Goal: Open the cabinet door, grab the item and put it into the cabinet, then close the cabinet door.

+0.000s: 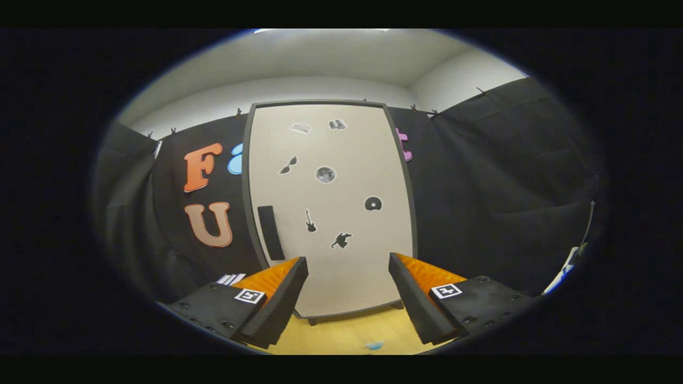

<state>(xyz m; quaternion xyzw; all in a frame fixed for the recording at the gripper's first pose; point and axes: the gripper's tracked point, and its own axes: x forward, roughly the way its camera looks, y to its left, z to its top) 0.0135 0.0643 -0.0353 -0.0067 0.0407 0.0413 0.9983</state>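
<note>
The gripper (348, 290) sat at lower centre, fingers spread wide and empty. Beyond them stood the closed cabinet door (331, 213), its upright black handle (271, 232) up-left of the left finger.

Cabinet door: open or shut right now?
Shut: the cabinet door sits flush in its dark frame, handle untouched; the gripper is open, short of it.
</note>
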